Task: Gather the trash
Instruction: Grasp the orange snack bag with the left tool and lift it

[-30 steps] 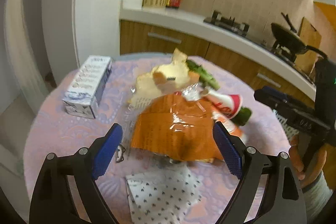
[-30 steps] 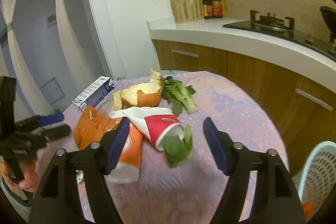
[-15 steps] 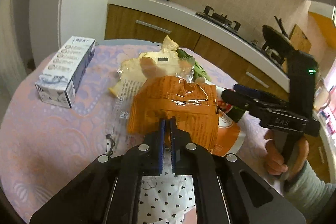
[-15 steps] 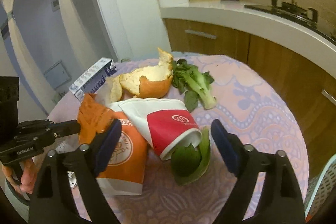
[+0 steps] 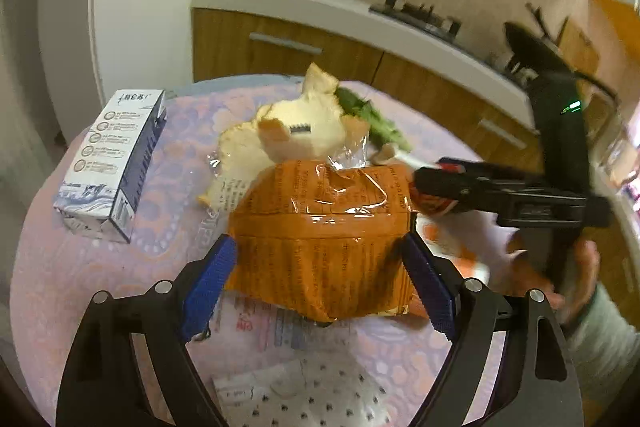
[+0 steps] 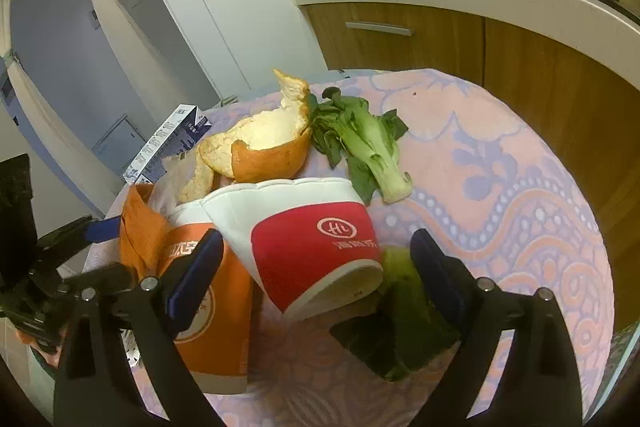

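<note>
Currently wide open at the left gripper point(image 5: 320, 283), gripping nothing: blue pads to either side of the orange wrapper point(image 5: 320, 227), close to its edges, contact not clear. Equally spread at the right gripper point(image 6: 316, 279), also empty, straddling the red-and-white paper cup point(image 6: 312, 243) with one pad over the orange cup point(image 6: 208, 307) and the other over a loose green leaf point(image 6: 408, 327).

Probably the closing step on both sides. For the wrapper: close slowly and pinch low on the crinkled film near its near edge, since slippery and likely to bulge out from between the pads. For the cup: centre first, keeping the leaf and the orange cup out of the bite; squeeze lightly across the body, as thin paper crushes easily.

Wrapper lying near the middle of the tabletop point(image 5: 48, 267), broad side across the jaws, crimped end toward the near edge. Red-and-white paper cup on its side, long axis running from the near edge back toward the orange peel point(image 6: 260, 143), rimmed end facing the near edge; mouth or base, cannot tell.

Farther out: bok choy point(image 6: 368, 147) beside the peel toward the far edge, milk carton point(image 5: 112, 163) by the left edge, polka-dot napkin point(image 5: 312, 395) at the near edge.
</note>
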{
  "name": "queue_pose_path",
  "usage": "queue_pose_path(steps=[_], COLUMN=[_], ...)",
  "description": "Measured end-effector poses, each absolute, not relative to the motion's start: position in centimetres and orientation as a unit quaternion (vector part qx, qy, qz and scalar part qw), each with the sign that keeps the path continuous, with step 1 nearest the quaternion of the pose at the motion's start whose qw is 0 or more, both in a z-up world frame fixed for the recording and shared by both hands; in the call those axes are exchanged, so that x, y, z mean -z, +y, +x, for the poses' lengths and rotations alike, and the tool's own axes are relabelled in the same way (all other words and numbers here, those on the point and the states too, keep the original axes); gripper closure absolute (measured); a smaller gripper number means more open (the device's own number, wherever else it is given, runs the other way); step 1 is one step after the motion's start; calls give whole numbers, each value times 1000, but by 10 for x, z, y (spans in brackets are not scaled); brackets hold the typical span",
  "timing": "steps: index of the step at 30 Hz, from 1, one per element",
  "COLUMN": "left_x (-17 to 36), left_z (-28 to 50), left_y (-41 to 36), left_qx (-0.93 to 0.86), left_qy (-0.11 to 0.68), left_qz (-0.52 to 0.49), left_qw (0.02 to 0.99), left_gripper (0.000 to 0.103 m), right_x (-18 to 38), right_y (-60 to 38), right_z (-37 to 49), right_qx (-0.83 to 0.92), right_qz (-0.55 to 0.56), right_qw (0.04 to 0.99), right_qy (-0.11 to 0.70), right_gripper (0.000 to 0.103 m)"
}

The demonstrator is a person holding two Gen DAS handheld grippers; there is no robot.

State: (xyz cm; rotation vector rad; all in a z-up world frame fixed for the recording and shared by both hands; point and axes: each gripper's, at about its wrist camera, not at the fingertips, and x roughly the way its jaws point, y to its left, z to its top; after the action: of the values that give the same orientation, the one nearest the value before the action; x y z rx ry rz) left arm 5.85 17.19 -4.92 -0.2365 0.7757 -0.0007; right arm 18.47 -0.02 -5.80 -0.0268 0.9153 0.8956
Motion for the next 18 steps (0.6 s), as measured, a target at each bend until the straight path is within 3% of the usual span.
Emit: queue_pose_path(steps=[5, 7, 10, 12, 15, 18], left_x=[49, 48, 46, 40, 30, 17], left_z=[58, 57, 53, 46, 33, 15], left_y=[163, 159, 157, 155, 153, 156], left_qx=[8, 8, 12, 8, 9, 25], left_qy=[372, 370, 364, 352, 333, 304], left_qz=[-100, -91, -96, -93, -96, -122], left_qw=[923, 925, 926, 932, 938, 945], left_gripper=[52, 69, 86, 91, 91, 92], right_x=[57, 58, 59, 55, 52, 49], right_y=[3, 7, 10, 5, 0, -1], right_z=[179, 176, 176, 174, 171, 167], right_qx=[-411, -403, -399, -409, -432, -432], right_qz=[-28, -46, -53, -43, -29, -31], right_qw=[809, 813, 816, 818, 812, 817], right_qy=[420, 417, 415, 403, 392, 382], right_gripper=[13, 13, 15, 25, 51, 59])
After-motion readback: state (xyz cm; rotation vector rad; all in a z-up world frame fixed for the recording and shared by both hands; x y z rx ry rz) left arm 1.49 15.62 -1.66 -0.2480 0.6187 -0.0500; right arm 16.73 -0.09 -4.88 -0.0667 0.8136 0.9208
